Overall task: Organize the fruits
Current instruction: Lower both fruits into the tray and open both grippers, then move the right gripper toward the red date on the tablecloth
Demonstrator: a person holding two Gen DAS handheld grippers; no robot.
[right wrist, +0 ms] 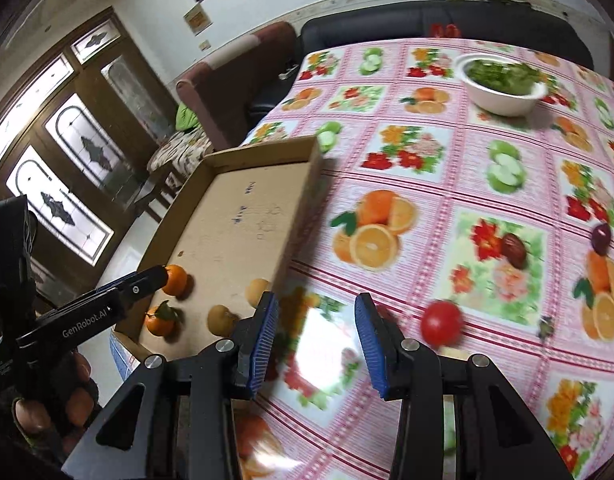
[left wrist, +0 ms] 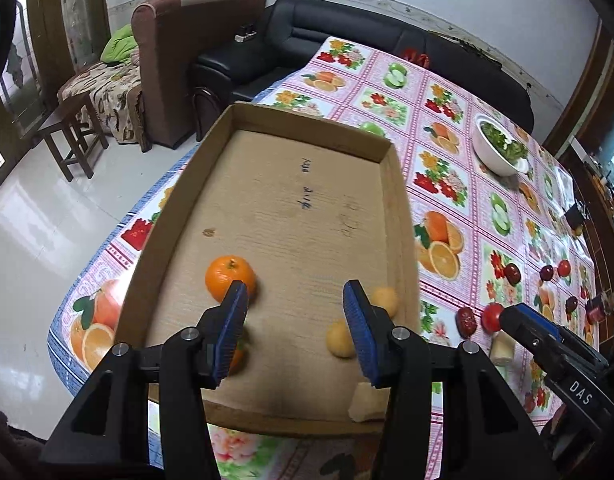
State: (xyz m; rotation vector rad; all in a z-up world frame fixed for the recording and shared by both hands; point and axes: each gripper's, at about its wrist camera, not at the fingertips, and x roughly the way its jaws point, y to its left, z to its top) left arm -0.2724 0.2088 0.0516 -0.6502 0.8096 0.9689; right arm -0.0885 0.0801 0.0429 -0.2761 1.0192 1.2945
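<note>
the left gripper (left wrist: 295, 330) hangs released and empty over the cardboard tray (left wrist: 307, 120), where two oranges (left wrist: 230, 278) lie left of two small yellow fruits (left wrist: 339, 339). right of the tray, the right gripper (right wrist: 317, 340) is parted over the tablecloth (right wrist: 447, 168), empty, near a red tomato (right wrist: 442, 322).

Pink checked tablecloth (right wrist: 447, 184) with fruit and flower prints, plain brown cardboard tray (left wrist: 291, 216), orange tangerines (left wrist: 230, 279) inside it.

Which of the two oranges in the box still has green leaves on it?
The nearer orange, by the cardboard box's front edge; the farther orange shows none.
</note>
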